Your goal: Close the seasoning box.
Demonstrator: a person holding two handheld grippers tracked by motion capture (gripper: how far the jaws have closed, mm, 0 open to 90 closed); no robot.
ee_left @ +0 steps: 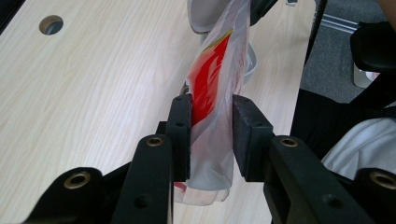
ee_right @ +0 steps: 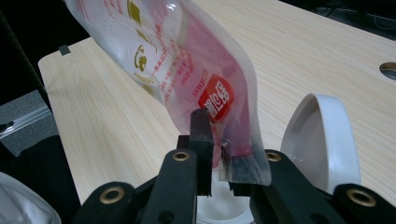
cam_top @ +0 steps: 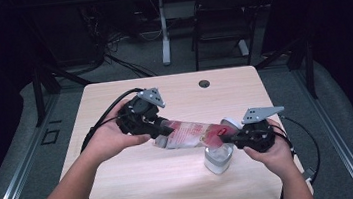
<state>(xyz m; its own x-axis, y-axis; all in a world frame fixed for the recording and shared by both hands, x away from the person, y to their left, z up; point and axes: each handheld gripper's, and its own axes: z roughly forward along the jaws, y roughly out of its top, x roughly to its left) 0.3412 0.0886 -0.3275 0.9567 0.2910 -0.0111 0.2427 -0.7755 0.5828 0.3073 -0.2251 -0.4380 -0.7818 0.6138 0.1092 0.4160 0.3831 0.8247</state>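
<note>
High view: we grasp the pouch (cam_top: 188, 133) with both the left gripper (cam_top: 160, 127) and the right gripper (cam_top: 230, 134), tilted over the cup (cam_top: 218, 159) below; next we tip it further to pour.

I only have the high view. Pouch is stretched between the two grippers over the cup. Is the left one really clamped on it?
Observer: Yes. In the left gripper view the left gripper has both pads against the pouch, squeezing its lower end flat.
Operator: And the right?
Observer: The right gripper pinches the pouch's edge just below the round red logo; the film bulges up and away from the jaws.
Operator: Cup lid, on or off?
Observer: Flipped open. The right gripper view shows the white lid standing on edge beside the jaws, with the cup mouth below them.
Operator: Anything pouring?
Observer: I cannot tell; no stream is visible.
</note>
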